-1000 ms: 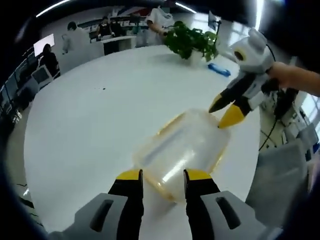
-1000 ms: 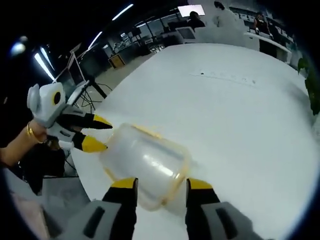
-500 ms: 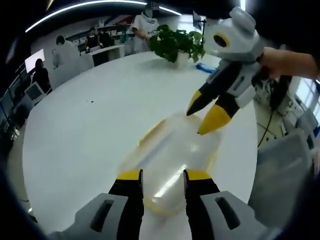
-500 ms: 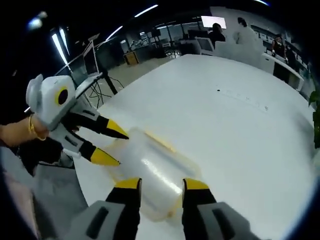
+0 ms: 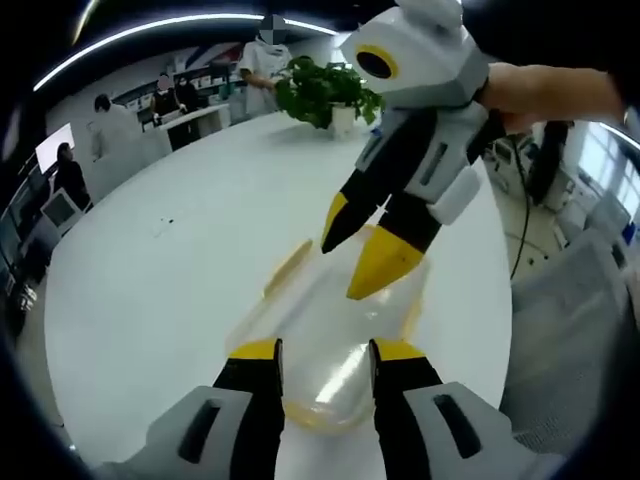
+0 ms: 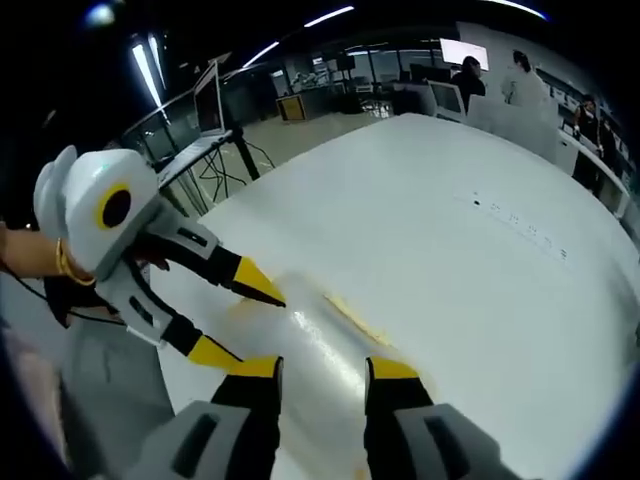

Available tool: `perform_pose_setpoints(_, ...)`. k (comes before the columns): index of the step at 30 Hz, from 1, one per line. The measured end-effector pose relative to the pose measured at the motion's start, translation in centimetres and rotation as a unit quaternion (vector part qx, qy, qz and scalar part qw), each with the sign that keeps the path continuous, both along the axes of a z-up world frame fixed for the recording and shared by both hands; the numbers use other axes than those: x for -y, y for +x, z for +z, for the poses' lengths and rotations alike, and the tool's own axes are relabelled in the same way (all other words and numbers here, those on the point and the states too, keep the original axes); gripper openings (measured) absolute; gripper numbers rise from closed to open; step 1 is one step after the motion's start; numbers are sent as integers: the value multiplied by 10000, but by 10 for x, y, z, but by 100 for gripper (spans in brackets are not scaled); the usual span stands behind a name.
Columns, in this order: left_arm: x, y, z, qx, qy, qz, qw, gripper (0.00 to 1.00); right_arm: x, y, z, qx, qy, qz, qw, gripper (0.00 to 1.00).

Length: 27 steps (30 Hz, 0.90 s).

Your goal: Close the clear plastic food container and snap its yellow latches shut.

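The clear plastic container [image 5: 322, 335] lies on the white table [image 5: 170, 270], directly under both grippers. One of its yellow latches [image 5: 288, 268] sticks out on the left side. My left gripper [image 5: 328, 352] stands open just above the container's near end. The right gripper [image 5: 358, 250], also open, points down at the container's far part with its yellow tips close to the lid. In the right gripper view the container [image 6: 322, 335] shows a yellow latch [image 6: 355, 318]. There my right gripper [image 6: 323, 368] hovers over it, and the left gripper [image 6: 240, 322] reaches in from the left.
A potted green plant [image 5: 325, 90] stands at the table's far edge. Several people sit at desks [image 5: 190, 110] beyond it. A grey chair [image 5: 570, 330] is close to the table's right edge. Monitors and stands [image 6: 215, 110] fill the room behind.
Both grippers have closed in over the container. The right gripper now looms large and near in the left gripper view, and its tips sit lower over the lid.
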State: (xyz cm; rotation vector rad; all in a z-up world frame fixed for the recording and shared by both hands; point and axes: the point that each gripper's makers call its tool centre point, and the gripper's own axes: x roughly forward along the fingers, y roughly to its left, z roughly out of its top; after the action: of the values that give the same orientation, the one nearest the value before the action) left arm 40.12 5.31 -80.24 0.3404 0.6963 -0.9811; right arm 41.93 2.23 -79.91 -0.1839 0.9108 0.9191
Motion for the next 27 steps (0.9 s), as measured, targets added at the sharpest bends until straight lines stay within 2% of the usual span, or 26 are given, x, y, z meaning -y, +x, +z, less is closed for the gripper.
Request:
perform_pose_setpoints(2, -1, -1, 1, -125, -78, 49, 9999, 34, -2, 1, -4, 18, -87, 69, 9999, 30)
perform_pose_setpoints(3, -1, 0, 1, -113, -81, 43, 9999, 35, -4, 2, -5, 145, -145, 198, 9996, 29)
perform_pose_setpoints(7, 1, -1, 0, -73, -4, 8, 10000, 34, -9, 1, -6, 225, -310, 396, 9985, 30)
perform_pose_setpoints(10, 7, -5, -1, -61, 42, -117, 9999, 29, -11, 0, -8, 374, -495, 587, 9964, 30)
perform_pose_setpoints(14, 14, -4, 0, -107, -74, -117, 9998, 30, -17, -3, -9, 556, -656, 893, 9923, 33)
perform_pose_setpoints(18, 17, -3, 0, -139, -113, -135, 9997, 30, -15, -1, -11, 703, -931, 1032, 9878, 31)
perform_pose_setpoints(21, 32, -12, 8, -646, -785, -87, 9948, 44, -14, 2, -11, 673, -895, 951, 9892, 31)
perform_pose_setpoints(22, 33, -12, 8, -701, -852, -50, 9939, 46, -14, 3, -11, 669, -879, 929, 9895, 31)
perform_pose_setpoints(25, 28, -7, 1, -135, -291, -283, 9991, 41, -14, 3, -10, 672, -840, 896, 9902, 30)
perform_pose_setpoints(27, 31, -10, 0, 33, -146, -412, 9990, 41, -14, 2, -10, 657, -807, 884, 9906, 30)
